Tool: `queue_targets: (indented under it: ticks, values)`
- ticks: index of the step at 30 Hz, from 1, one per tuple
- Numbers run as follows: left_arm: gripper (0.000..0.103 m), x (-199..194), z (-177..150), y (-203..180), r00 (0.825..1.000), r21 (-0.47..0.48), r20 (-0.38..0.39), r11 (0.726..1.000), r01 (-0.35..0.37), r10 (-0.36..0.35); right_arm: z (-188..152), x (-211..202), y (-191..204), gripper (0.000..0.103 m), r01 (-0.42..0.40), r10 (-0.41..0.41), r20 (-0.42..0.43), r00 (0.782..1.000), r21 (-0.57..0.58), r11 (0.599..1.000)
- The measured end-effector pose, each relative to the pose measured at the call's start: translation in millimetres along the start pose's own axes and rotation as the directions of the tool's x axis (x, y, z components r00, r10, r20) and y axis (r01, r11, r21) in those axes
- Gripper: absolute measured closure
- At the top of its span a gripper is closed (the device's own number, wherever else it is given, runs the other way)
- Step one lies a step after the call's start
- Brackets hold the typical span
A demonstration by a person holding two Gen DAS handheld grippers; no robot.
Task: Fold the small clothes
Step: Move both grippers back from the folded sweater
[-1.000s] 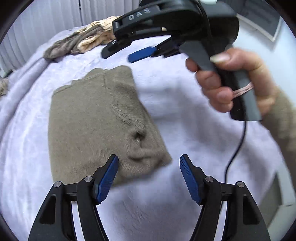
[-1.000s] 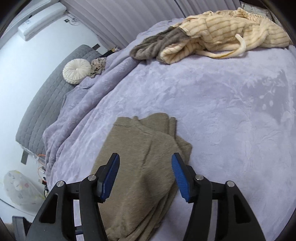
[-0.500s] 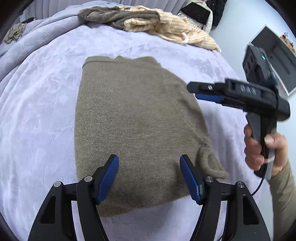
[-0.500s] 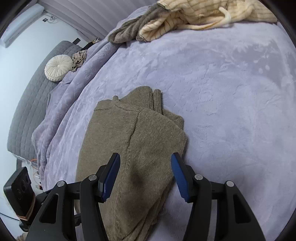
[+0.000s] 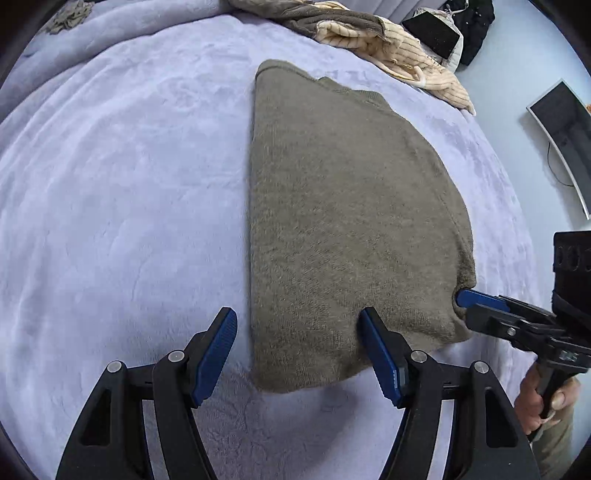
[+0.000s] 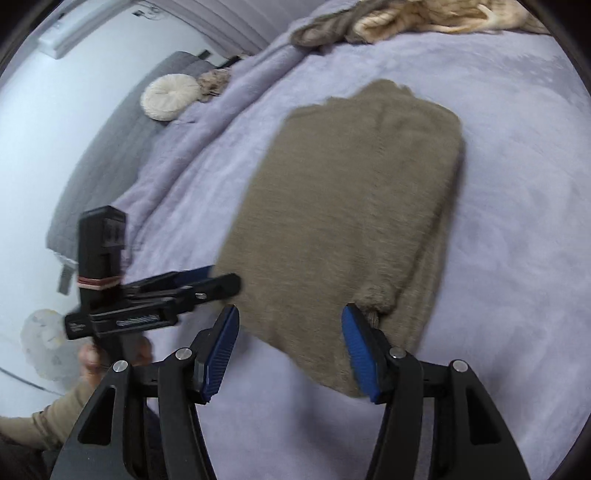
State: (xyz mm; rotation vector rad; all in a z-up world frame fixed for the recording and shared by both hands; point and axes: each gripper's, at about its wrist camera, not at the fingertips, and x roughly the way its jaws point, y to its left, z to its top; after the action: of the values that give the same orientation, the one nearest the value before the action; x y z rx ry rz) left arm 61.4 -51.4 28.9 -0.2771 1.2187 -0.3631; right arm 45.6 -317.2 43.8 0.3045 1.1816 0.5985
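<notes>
Moved down to the folded sweater's [image 5: 351, 229] near edge on the blanket [image 5: 122, 192]. Left gripper [image 5: 299, 354] wide, straddling one corner. Right gripper [image 6: 290, 347] narrowing over the other, not yet pinching.

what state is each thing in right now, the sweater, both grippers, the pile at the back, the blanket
olive sweater: folded into a long flat panel, lying on the blanket
left gripper: open, straddling the sweater's near left corner
right gripper: jaws just been closing, still apart, the sweater's near edge between them
cream and brown clothes pile: unfolded, heaped at the far edge
lavender blanket: spread out, slightly rumpled
</notes>
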Motion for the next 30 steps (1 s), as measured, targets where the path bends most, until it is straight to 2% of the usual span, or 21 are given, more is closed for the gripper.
queue_targets:
  ticks: [1,4,6,7,8,9,10,13,15,17,19,22,26,30]
  values:
    - [0.033,-3.7,-1.7,1.8,1.0,-0.006,0.005,1.0,0.005,-0.005,-2.8,-3.8,-3.0,0.066,0.008,-0.008,0.012,1.0,0.013,1.0]
    - [0.033,-20.0,-0.2,-2.6,0.999,0.02,0.052,1.0,-0.006,0.005,-8.7,-23.5,5.8,0.061,0.123,-0.123,0.058,0.991,0.002,0.992]
    - [0.033,-23.9,5.5,-10.5,0.998,0.039,0.068,0.999,-0.003,0.0,-7.5,-33.2,16.2,0.058,0.104,-0.102,0.085,0.991,-0.021,0.994]
    - [0.033,-23.1,7.1,-15.7,0.997,0.053,0.072,0.998,-0.022,0.018,-7.9,-37.3,24.2,0.052,0.091,-0.086,0.102,0.991,-0.039,0.995]
    - [0.033,-19.0,7.8,-22.0,0.996,0.076,0.07,0.995,-0.058,0.053,-7.4,-40.3,33.4,0.047,0.081,-0.073,0.124,0.99,-0.059,0.995]
    - [0.033,-13.4,8.4,-26.5,0.994,0.096,0.06,0.99,-0.1,0.094,-6.6,-40.9,39.8,0.037,0.068,-0.058,0.139,0.989,-0.072,0.995]
    - [0.033,-6.6,8.5,-28.6,0.991,0.104,0.045,0.986,-0.133,0.129,-5.9,-38.6,45.2,0.034,0.049,-0.038,0.145,0.989,-0.076,0.996]
    - [0.033,-3.4,4.9,-21.6,0.993,0.069,0.028,0.991,-0.119,0.117,-6.5,-28.9,44.5,0.034,0.006,0.002,0.125,0.992,-0.063,0.998]
    - [0.033,-8.4,4.2,-20.8,0.993,0.064,0.03,0.991,-0.119,0.117,-8.0,-14.2,37.9,0.033,0.048,-0.044,0.094,0.995,-0.037,0.998]
    - [0.033,-15.8,1.0,-22.7,0.989,0.081,0.039,0.987,-0.142,0.139,-9.8,-5.9,16.7,0.034,0.128,-0.131,0.068,0.989,0.052,0.99]
    - [0.033,-26.9,-3.4,-25.6,0.985,0.105,0.065,0.981,-0.165,0.159,-15.7,-11.4,6.3,0.035,0.09,-0.099,0.091,0.991,0.104,0.991]
    - [0.033,-42.3,-8.5,-28.9,0.982,0.13,0.093,0.976,-0.176,0.165,-23.2,-32.0,16.4,0.031,0.175,-0.187,0.142,0.972,0.092,0.98]
    - [0.033,-59.3,-12.2,-32.5,0.981,0.157,0.116,0.972,-0.175,0.158,-31.6,-60.2,28.2,0.024,0.215,-0.228,0.215,0.95,0.084,0.973]
    - [0.033,-71.0,-7.0,-29.6,0.987,0.161,0.118,0.978,-0.131,0.113,-32.5,-86.1,28.9,0.023,0.23,-0.252,0.267,0.93,0.112,0.967]
